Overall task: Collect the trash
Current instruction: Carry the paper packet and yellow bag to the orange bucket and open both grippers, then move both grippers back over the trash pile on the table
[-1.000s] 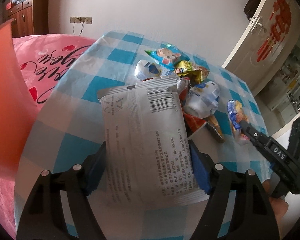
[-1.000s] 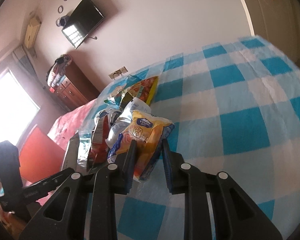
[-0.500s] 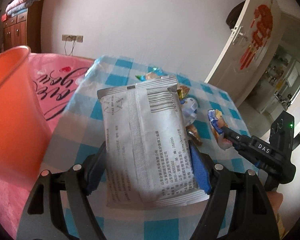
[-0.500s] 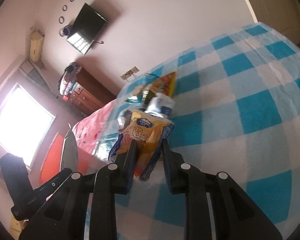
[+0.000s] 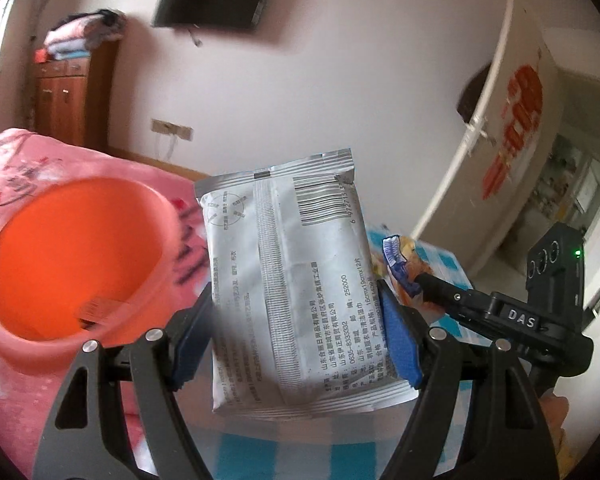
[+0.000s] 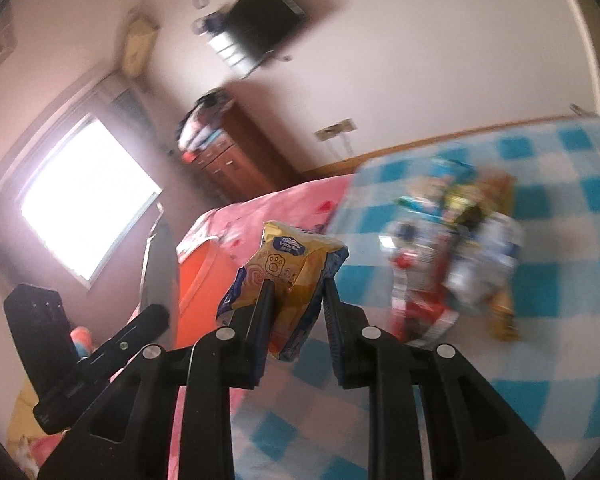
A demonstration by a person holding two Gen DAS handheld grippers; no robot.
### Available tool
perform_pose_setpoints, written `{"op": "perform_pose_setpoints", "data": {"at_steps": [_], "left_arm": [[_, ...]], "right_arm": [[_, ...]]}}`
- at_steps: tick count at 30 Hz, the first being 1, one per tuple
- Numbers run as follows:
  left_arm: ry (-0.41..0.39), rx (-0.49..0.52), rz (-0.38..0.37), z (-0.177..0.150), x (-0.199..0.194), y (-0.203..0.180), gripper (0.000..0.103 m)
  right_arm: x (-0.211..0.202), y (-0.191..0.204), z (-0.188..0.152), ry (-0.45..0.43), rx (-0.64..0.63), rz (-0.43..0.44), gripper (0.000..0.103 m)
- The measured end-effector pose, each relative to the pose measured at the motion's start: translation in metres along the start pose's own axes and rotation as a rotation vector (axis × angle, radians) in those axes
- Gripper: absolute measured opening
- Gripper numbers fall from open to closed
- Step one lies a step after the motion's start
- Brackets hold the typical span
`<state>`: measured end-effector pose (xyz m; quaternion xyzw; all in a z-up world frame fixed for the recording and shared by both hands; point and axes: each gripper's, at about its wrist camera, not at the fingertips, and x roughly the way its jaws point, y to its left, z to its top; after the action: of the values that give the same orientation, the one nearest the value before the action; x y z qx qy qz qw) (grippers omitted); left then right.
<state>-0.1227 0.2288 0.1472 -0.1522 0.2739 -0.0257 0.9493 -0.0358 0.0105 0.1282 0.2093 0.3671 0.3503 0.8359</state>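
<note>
My left gripper (image 5: 296, 336) is shut on a wide silver wet-wipe packet (image 5: 288, 280), held upright in the air. To its left stands an orange bin (image 5: 72, 256), its mouth facing me, with a scrap at the bottom. My right gripper (image 6: 296, 292) is shut on a small yellow and blue tissue pack (image 6: 288, 276), also lifted. The same pack (image 5: 400, 268) shows in the left wrist view beside the silver packet, pinched by the right gripper (image 5: 416, 284). A heap of snack wrappers (image 6: 456, 252) lies blurred on the blue-checked table (image 6: 540, 320).
A pink bedspread (image 5: 24, 160) lies behind and under the bin. A wooden dresser (image 5: 68, 96) with folded cloth on top stands by the wall, under a mounted TV (image 5: 212, 0). A white door (image 5: 512, 120) with red decoration is at right. The bin's edge (image 6: 196, 272) shows in the right wrist view.
Both grippers have risen off the table with their packets and swung left toward the orange bin, whose mouth now shows fully in the left wrist view. The wrapper heap has slid right.
</note>
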Motion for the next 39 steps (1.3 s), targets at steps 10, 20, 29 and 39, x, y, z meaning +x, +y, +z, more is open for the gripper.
{"op": "perform_pose_setpoints", "data": {"at_steps": [10, 20, 29, 39], "left_arm": [[-0.1, -0.106, 0.184, 0.022, -0.04, 0.079, 0.076], [-0.083, -0.187, 0.257, 0.017, -0.028, 0.121, 0.077], [-0.069, -0.208, 0.292, 0.007, -0.027, 0.131, 0.085], [-0.087, -0.178, 0.267, 0.004, -0.028, 0.117, 0.088]], "right_arm": [[0.07, 0.105, 0.014, 0.116, -0.151, 0.126, 0.026], [0.117, 0.15, 0.015, 0.173, -0.206, 0.144, 0.03], [0.132, 0.132, 0.008, 0.158, -0.149, 0.104, 0.071], [0.09, 0.086, -0.004, 0.043, -0.122, -0.015, 0.09]]}}
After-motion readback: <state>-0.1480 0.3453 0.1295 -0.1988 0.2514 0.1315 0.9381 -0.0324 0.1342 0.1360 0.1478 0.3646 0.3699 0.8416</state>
